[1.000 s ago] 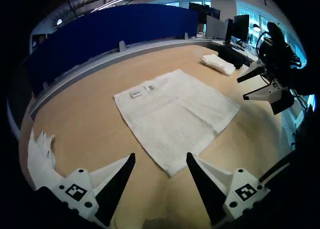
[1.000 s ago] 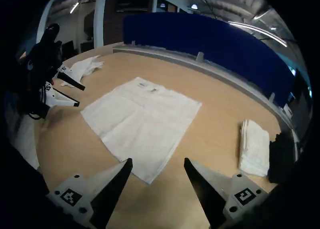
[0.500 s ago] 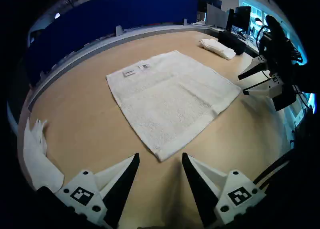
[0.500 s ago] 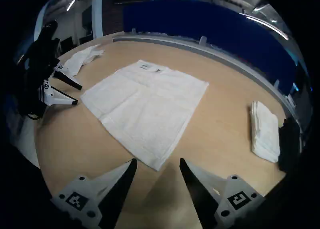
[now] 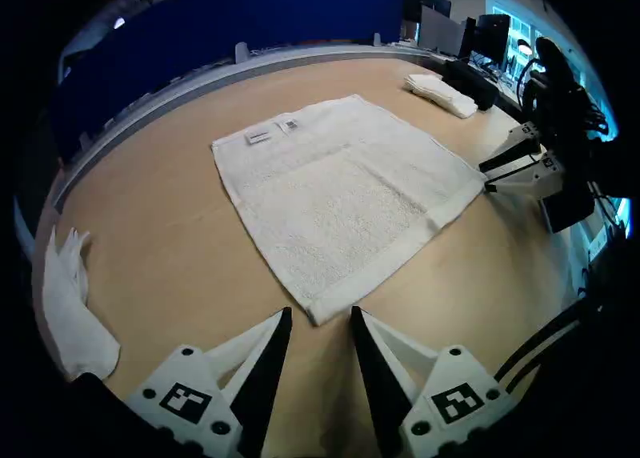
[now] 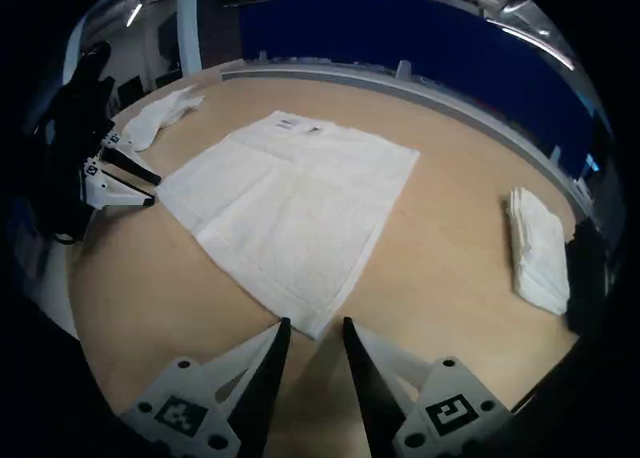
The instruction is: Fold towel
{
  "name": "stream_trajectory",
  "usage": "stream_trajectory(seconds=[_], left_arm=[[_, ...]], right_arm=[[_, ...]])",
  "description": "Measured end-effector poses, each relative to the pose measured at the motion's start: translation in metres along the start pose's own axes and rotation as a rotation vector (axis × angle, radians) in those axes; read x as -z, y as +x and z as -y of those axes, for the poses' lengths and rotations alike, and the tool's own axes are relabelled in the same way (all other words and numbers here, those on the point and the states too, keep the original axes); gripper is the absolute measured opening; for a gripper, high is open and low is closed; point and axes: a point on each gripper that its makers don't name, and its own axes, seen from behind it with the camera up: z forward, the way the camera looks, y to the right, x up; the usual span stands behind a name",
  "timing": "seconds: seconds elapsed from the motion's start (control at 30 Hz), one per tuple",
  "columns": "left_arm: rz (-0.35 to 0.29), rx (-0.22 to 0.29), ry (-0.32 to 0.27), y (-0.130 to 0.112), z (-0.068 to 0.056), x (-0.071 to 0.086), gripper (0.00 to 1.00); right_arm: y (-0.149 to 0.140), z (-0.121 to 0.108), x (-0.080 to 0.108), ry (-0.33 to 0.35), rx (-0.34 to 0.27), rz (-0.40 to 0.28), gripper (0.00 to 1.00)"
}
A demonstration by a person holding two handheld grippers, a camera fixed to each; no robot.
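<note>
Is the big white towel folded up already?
No, the towel lies spread out flat in one layer on the table.

Wooden table (image 5: pixel 160 234) carries spread towel (image 5: pixel 344 194), folded stack (image 5: pixel 438 94), perhaps crumpled cloth (image 5: pixel 68 314).

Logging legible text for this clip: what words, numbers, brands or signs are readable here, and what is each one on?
No words or numbers are legible in either view.
Two small tags at the far edge of the towel: printed, but too small to read.
Square black-and-white markers on the left tool and the right tool: coded patterns, not text.
</note>
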Motion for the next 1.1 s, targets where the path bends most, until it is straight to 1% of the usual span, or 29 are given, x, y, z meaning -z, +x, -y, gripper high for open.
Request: stream_trajectory(seconds=[0.13, 0.27, 0.37, 0.4, 0.47, 0.53, 0.6, 0.93, 1.1], left_arm=[[0.002, 0.003, 0.005, 0.0003, -0.0003, -0.0022, 0.46], [0.005, -0.015, 0.004, 0.0009, -0.0040, -0.0050, 0.33], [0.007, -0.025, 0.002, 0.0015, -0.0066, -0.0051, 0.28], [0.006, -0.021, 0.002, 0.0015, -0.0066, -0.0047, 0.26], [0.006, -0.012, 0.004, 0.0014, -0.0066, -0.0036, 0.25], [0.005, 0.001, 0.009, 0.0014, -0.0045, -0.0028, 0.22], [0.005, 0.008, 0.013, 0.0014, -0.0030, -0.0022, 0.19], [0.005, -0.004, 0.021, 0.0032, 0.0004, -0.0052, 0.10], [0.006, -0.005, 0.012, 0.0037, -0.0009, -0.0030, 0.09]], right_arm=[[0.0006, 0.0010, -0.0003, 0.003, 0.003, 0.000, 0.45], [0.0006, 0.0036, -0.0001, 0.008, 0.010, 0.001, 0.40], [0.0004, 0.0056, -0.0001, 0.014, 0.009, 0.003, 0.35], [0.0004, 0.0055, 0.0000, 0.013, 0.007, 0.003, 0.34], [0.0003, 0.0055, 0.0000, 0.013, 0.002, 0.005, 0.31], [0.0004, 0.0049, 0.0002, 0.012, -0.002, 0.007, 0.28], [0.0004, 0.0043, 0.0005, 0.011, -0.005, 0.009, 0.19], [0.0020, 0.0036, 0.0018, 0.012, -0.015, 0.015, 0.14], [0.0061, 0.0024, 0.0038, 0.009, -0.011, 0.008, 0.13]])
